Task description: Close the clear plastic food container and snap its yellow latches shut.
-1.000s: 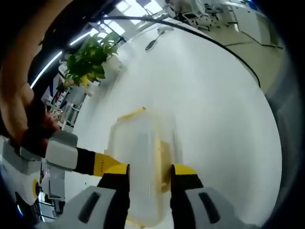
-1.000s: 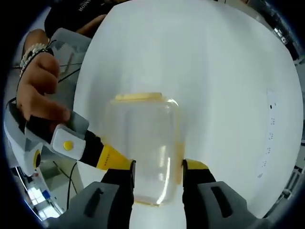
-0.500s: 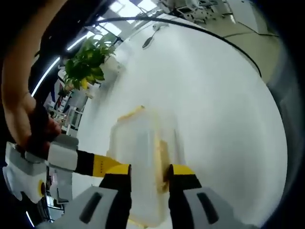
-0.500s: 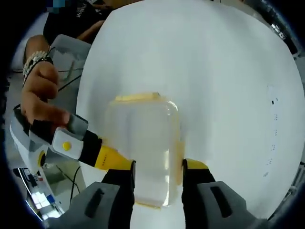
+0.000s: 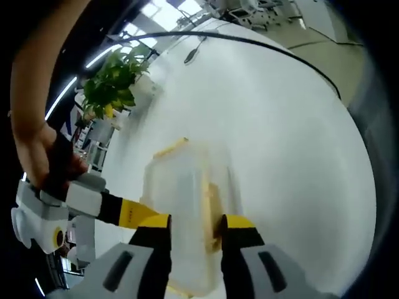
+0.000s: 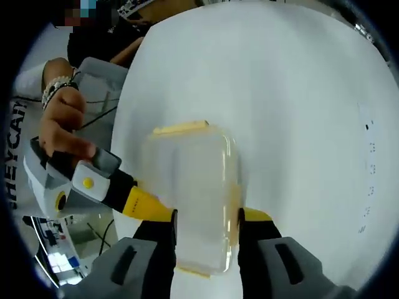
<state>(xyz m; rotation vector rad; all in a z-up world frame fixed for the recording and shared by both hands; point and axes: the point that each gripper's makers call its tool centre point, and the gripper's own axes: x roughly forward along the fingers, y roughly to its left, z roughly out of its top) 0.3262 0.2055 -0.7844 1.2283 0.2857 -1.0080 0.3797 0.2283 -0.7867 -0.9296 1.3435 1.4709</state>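
Note:
The clear plastic container (image 5: pixel 181 187) lies lid-down-flat on the white table, one yellow latch (image 5: pixel 171 148) at its far end and another yellow latch (image 5: pixel 212 208) along its right side. My left gripper (image 5: pixel 194 224) hangs over its near end, jaws apart, the right jaw close to the side latch. In the right gripper view the container (image 6: pixel 187 187) shows a far latch (image 6: pixel 181 128) and a side latch (image 6: pixel 234 199). My right gripper (image 6: pixel 207 219) stands open over its near part. A second gripper's yellow-tipped finger (image 6: pixel 142 203) touches the container's left side.
A hand (image 6: pixel 62 128) holds the grey gripper coming in from the left; the same kind of gripper (image 5: pixel 81 202) shows in the left gripper view. A potted plant (image 5: pixel 112 84) stands at the table's far left. The white table (image 5: pixel 287 143) curves to an edge on the right.
My left gripper's jaws have drawn a little closer together over the container. The hand and gripper at the left have shifted slightly. The container has stayed in place.

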